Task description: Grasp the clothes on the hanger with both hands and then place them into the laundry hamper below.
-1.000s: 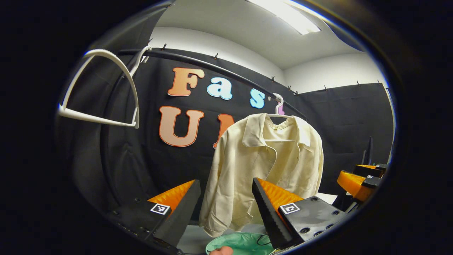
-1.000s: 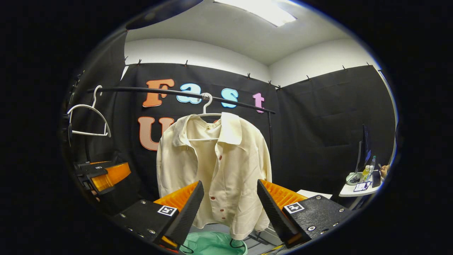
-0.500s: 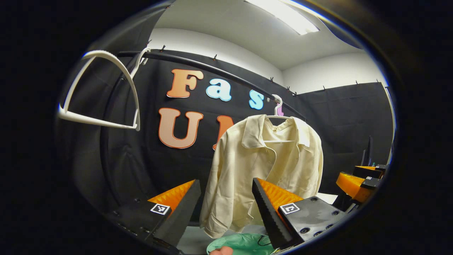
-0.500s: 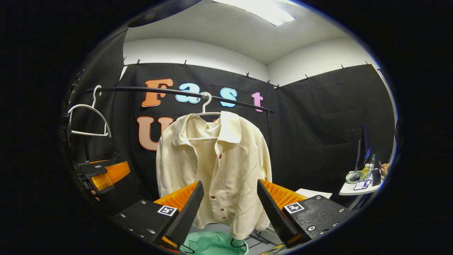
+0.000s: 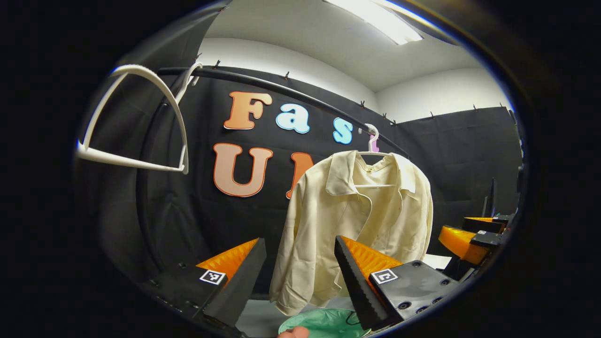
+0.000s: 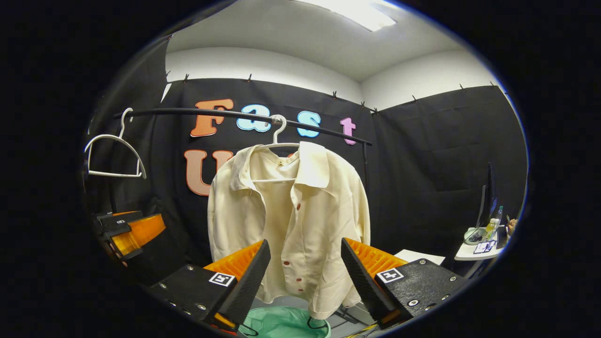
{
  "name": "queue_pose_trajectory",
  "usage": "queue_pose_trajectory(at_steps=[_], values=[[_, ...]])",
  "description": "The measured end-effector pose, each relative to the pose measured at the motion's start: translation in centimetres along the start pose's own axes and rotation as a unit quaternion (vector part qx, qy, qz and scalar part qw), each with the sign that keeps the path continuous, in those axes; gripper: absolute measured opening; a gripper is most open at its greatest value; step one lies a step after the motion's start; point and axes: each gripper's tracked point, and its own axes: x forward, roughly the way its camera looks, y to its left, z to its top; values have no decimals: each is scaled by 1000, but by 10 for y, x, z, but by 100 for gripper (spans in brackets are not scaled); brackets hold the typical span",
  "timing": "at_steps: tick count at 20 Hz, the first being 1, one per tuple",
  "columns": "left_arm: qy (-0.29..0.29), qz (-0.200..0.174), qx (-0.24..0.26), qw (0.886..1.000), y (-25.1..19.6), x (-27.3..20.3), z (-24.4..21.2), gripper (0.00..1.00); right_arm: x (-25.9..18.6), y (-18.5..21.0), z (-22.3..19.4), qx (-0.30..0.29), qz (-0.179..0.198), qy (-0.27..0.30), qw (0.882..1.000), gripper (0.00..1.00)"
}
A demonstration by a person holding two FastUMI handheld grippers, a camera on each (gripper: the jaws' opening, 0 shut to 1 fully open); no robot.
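- A bare white hanger point(image 6: 112, 157) is seen at the far left of the right gripper view, hooked on the black rail point(image 6: 197, 112); in the left gripper view the same hanger point(image 5: 136, 122) looms near, at upper left.
- The left gripper point(image 6: 124, 230) is seen at the left edge of the right gripper view, below the bare hanger and well apart from the shirt. How far its jaws stand apart cannot be told there.
- In its own view the left gripper point(image 5: 300, 272) is held with jaws wide, nothing between the fingers point(image 5: 237, 281) but air; the shirt's sleeve and hem are seen through the gap, farther off.
- The cream shirt point(image 6: 291, 220) is hung on a second white hanger point(image 6: 278, 136) near the middle of the rail, collar open, red buttons down the front. In the left gripper view the shirt point(image 5: 357, 220) is seen right of centre.
- The green hamper point(image 6: 281, 324) is placed on the floor under the shirt's hem; its rim point(image 5: 324, 321) is also seen low in the left gripper view.
- The right gripper point(image 6: 305, 277) is held with jaws wide, empty, aimed at the shirt's lower front without touching it.
- In the left gripper view the right gripper point(image 5: 469, 237) is seen at the right edge, beside the shirt.
- A small table point(image 6: 474, 251) with bottles is seen at far right.
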Motion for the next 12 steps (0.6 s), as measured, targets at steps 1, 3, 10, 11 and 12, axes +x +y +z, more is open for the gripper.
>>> queue_pose_trajectory(at_steps=[1,3,10,11,12], values=[[-1,1,-3,1000,1,0,0,96,12,2,0,-2,4,2,1000,94],[0,5,-7,1000,4,1,-1,96,39,7,3,-5,8,4,1000,94],[3,18,-11,1000,16,14,-11,96,131,22,-13,-8,-4,18,1000,94],[4,20,-9,1000,19,15,-12,96,142,20,-16,-5,-14,20,1000,94],[4,23,-6,1000,20,16,-13,96,153,17,-21,-5,-23,23,999,94]])
